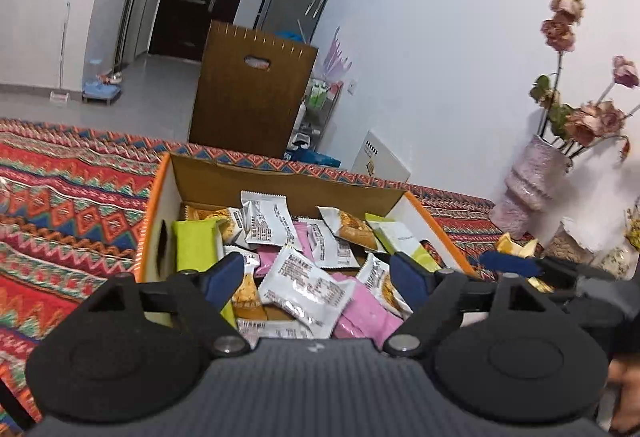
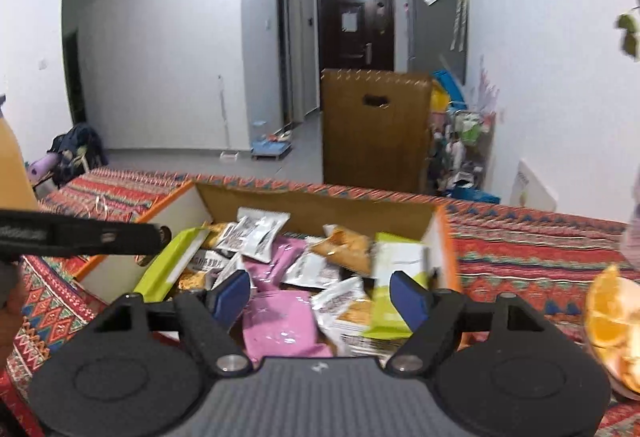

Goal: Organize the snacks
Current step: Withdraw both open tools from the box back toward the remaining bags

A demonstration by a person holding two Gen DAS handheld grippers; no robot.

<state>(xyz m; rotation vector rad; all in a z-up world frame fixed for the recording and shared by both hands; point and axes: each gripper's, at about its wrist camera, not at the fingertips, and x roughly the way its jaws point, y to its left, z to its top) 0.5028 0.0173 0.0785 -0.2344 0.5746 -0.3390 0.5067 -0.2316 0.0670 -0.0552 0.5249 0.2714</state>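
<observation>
An open cardboard box [image 1: 280, 181] with orange edges sits on a patterned tablecloth and holds several snack packets: white [image 1: 308, 289], pink [image 1: 364, 313], lime green [image 1: 194, 245] and orange-printed ones. My left gripper [image 1: 318, 277] is open and empty above the near end of the box. The same box [image 2: 320, 203] shows in the right wrist view with pink [image 2: 280, 325], white [image 2: 260, 233] and green [image 2: 394, 285] packets. My right gripper [image 2: 320, 295] is open and empty over its near end. The left gripper's finger [image 2: 80, 233] shows at the left.
A pink vase of dried flowers [image 1: 532, 177] stands to the right of the box. Orange slices on a dish [image 2: 612, 321] lie at the right. A brown chair back [image 1: 252, 89] stands beyond the table. The tablecloth [image 1: 60, 197] spreads to the left.
</observation>
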